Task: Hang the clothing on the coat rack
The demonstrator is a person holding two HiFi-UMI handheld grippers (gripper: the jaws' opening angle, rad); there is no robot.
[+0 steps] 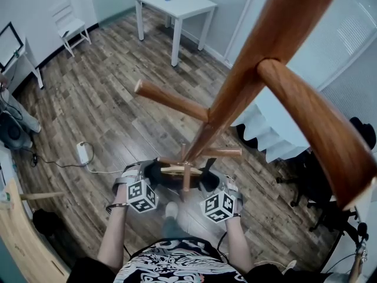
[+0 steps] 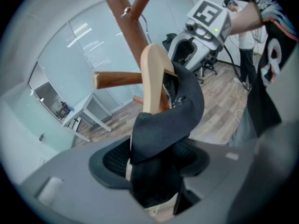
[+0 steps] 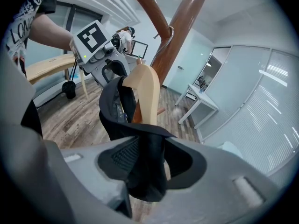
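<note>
The soft, light black cloth (image 2: 177, 111) on the stiff pale wooden hanger (image 1: 177, 170) is at six o'clock from the brown wooden coat rack (image 1: 247, 81), lying loose between the wide-open left claw (image 2: 149, 162) and right claw (image 3: 145, 162), so I would hold the hard hanger ends

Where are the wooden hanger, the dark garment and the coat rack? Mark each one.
wooden hanger (image 2: 152, 78): left gripper view, its pale curved arm.
dark garment (image 3: 112, 111): right gripper view, the fold beside the hanger.
coat rack (image 1: 235, 96): head view, its central post.
</note>
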